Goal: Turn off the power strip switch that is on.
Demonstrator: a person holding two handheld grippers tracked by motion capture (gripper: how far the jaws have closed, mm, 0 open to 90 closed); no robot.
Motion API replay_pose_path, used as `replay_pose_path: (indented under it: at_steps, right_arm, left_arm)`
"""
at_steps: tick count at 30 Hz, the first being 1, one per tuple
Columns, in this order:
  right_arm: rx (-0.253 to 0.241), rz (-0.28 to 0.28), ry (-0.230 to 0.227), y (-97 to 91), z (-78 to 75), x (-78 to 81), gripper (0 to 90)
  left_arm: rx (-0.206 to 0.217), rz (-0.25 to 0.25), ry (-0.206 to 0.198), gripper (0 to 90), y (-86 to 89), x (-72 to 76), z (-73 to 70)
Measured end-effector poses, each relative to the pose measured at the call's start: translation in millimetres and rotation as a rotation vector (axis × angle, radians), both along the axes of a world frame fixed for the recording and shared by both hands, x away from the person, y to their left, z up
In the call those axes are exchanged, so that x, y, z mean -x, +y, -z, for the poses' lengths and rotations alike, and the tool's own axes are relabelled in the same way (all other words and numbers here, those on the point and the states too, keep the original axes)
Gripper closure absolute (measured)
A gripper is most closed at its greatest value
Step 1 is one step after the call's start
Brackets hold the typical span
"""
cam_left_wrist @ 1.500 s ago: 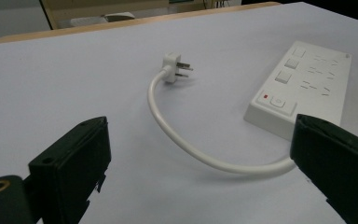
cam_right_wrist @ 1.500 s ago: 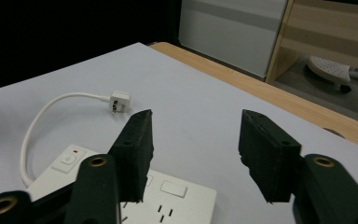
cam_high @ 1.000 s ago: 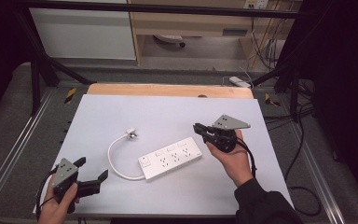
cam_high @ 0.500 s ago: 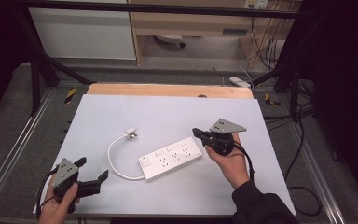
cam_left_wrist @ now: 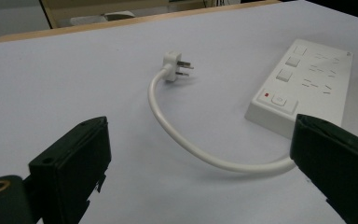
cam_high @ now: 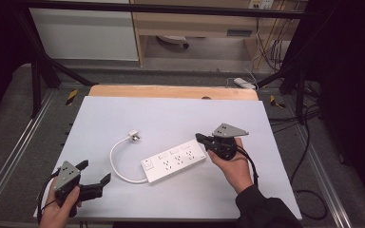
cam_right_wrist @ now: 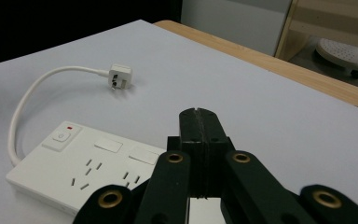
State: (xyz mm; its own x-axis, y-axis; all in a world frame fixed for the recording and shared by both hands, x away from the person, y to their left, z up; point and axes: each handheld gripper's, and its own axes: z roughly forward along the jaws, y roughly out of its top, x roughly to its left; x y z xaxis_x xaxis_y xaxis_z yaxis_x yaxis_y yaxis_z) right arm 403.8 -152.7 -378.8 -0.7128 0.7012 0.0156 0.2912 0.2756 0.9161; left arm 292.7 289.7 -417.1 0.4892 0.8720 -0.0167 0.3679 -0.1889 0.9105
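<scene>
White power strip [cam_high: 173, 161] is lying mid-table, plug [cam_high: 134, 136] unplugged beside it. Right gripper [cam_high: 200, 138], jaws clenched empty, is hovering at the strip's end, probably approaching a switch. Left gripper [cam_high: 95, 175] is waiting, jaws spread.

table [cam_high: 123, 114]: white sheet | on it: power strip [cam_high: 173, 161], cord, plug [cam_high: 134, 135]

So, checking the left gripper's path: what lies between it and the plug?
Only bare white tabletop and a loop of cord, as the left gripper view shows before the plug.
</scene>
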Motion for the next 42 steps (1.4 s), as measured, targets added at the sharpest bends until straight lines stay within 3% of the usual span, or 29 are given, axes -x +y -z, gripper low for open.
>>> replay_pose_path:
  at_steps: [42]
  right_arm:
    - [0.048, 0.006, 0.079, 1.7, 35.7, -4.1, 90.0]
  left_arm:
    - [0.002, 0.002, -0.002, 5.1, 0.0, 0.2, -0.2]
